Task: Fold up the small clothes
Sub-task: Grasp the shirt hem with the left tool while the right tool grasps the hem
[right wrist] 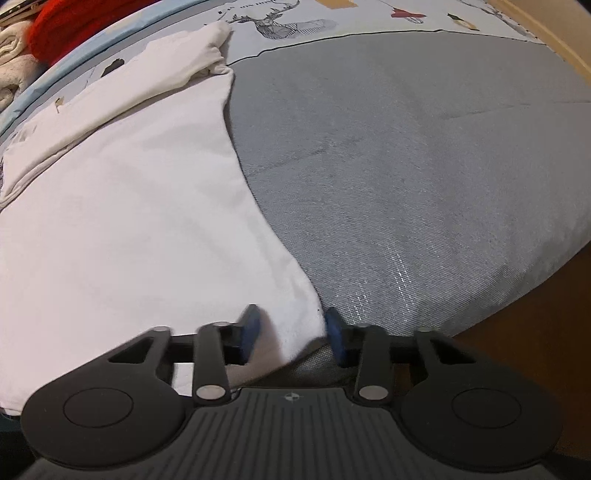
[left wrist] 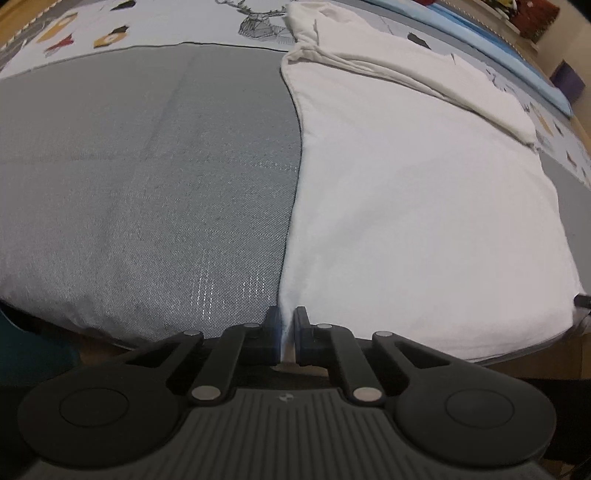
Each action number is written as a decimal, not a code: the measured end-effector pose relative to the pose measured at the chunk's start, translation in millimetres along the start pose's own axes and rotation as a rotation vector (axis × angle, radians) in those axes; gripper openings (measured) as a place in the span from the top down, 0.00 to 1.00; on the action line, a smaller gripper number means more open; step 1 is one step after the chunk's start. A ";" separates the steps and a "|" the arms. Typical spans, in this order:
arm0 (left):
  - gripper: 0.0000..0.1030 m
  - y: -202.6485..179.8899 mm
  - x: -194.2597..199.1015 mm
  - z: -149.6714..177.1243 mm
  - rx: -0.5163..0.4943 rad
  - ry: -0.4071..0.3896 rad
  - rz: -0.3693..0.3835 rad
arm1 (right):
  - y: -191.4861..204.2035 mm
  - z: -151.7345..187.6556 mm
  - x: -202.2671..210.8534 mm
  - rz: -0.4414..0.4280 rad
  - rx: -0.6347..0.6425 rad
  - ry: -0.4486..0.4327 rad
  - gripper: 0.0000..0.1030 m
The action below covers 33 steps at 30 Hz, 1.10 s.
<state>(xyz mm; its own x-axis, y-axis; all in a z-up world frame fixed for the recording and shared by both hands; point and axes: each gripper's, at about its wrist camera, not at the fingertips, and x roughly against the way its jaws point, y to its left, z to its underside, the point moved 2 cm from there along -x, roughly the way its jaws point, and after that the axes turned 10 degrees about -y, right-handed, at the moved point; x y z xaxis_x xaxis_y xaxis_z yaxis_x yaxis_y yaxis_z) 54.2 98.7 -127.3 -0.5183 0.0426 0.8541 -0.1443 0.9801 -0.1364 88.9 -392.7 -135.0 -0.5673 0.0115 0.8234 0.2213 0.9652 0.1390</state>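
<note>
A white garment (left wrist: 424, 192) lies flat on a grey cloth surface (left wrist: 147, 177), with a sleeve folded across its far part. My left gripper (left wrist: 285, 325) is shut on the garment's near left corner at the front edge. In the right wrist view the same white garment (right wrist: 129, 206) fills the left half. My right gripper (right wrist: 291, 328) is open, its blue pads on either side of the garment's near right corner, which lies between them.
A printed sheet with deer and bird figures (left wrist: 255, 22) lies beyond the grey cloth. A red item (right wrist: 74, 26) and folded pale cloths (right wrist: 13, 55) sit at the far left. A blue band (left wrist: 517, 55) runs along the far right. The grey cloth surface (right wrist: 406, 166) ends just before the grippers.
</note>
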 end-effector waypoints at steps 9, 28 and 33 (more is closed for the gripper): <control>0.91 -0.5 -2.6 3.3 -0.006 0.023 0.011 | 2.6 1.3 -1.0 -0.002 0.017 0.001 0.74; 0.92 -0.9 -5.3 4.0 0.001 0.016 0.024 | 5.5 -0.8 -0.9 -0.025 0.023 0.016 0.87; 0.92 -5.0 -7.3 1.8 -0.017 0.009 0.017 | 8.5 0.7 0.0 -0.026 0.043 0.008 0.90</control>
<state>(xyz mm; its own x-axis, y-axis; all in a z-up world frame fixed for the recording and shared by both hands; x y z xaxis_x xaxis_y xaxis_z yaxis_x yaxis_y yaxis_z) 57.2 93.2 -133.7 -0.5128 0.0605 0.8564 -0.1213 0.9824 -0.1420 90.2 -384.2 -134.2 -0.5659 -0.0154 0.8243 0.1724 0.9755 0.1366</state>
